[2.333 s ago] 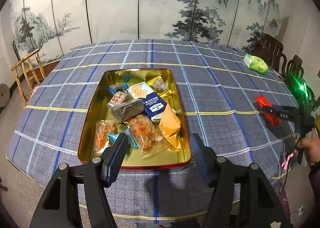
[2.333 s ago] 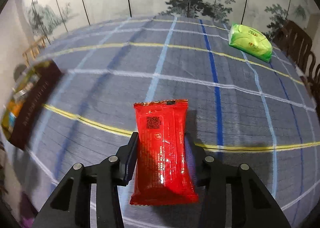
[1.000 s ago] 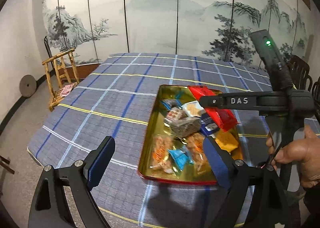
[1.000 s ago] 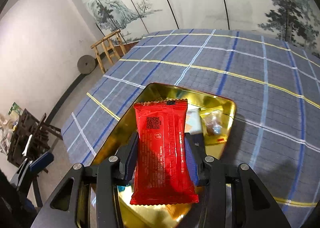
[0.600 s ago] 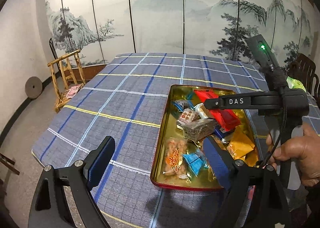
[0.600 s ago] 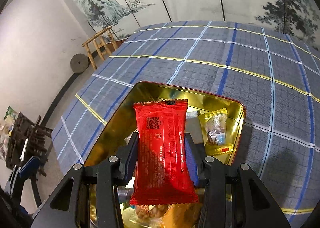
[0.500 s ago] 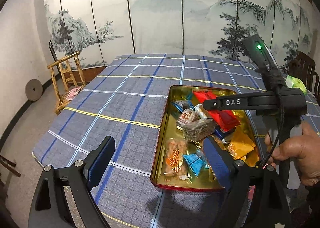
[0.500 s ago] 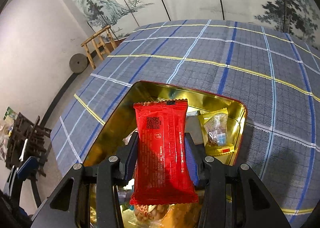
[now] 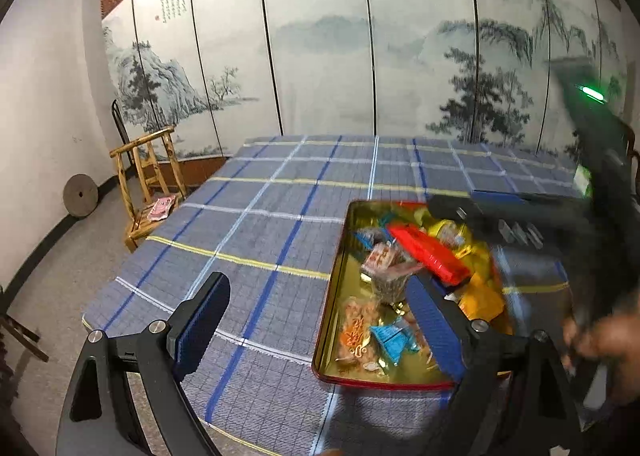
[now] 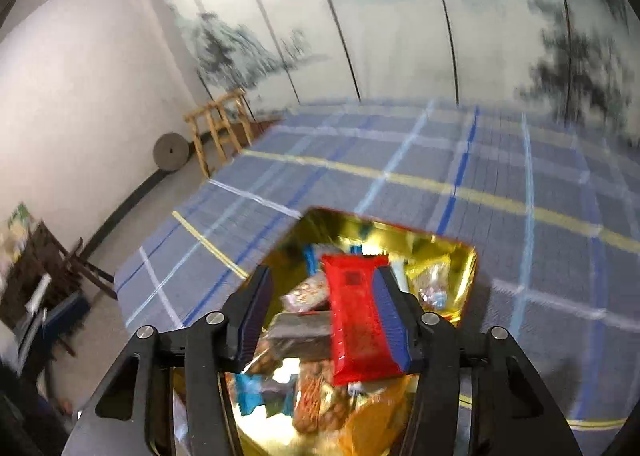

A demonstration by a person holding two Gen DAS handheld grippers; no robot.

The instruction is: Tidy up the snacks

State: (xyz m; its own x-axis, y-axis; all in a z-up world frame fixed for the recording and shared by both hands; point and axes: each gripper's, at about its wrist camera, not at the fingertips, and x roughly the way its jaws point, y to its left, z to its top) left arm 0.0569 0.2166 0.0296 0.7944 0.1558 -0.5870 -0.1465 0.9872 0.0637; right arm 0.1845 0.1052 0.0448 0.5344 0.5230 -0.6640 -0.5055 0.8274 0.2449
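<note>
A gold tin tray [image 9: 338, 264] [image 10: 308, 223] with a red rim sits on the blue plaid tablecloth [image 9: 280, 215] and holds several wrapped snacks. The red snack packet [image 10: 358, 320] [image 9: 428, 252] lies on top of the other snacks in the tray. My right gripper [image 10: 324, 320] is open above the tray, its right finger beside the packet; in the left wrist view it is a blurred dark shape [image 9: 520, 215]. My left gripper [image 9: 316, 324] is open and empty over the table's near left part, its right finger over the tray's front.
A green packet [image 9: 582, 179] lies far right on the table. A wooden chair [image 9: 148, 183] and a round stone [image 9: 80, 195] stand at the left by the painted screen. A person's hand [image 9: 600, 348] holds the right gripper's handle.
My right gripper has opened and let go of the red packet, which now lies in the tray. The right gripper is moving, blurred. The left gripper shifted slightly left.
</note>
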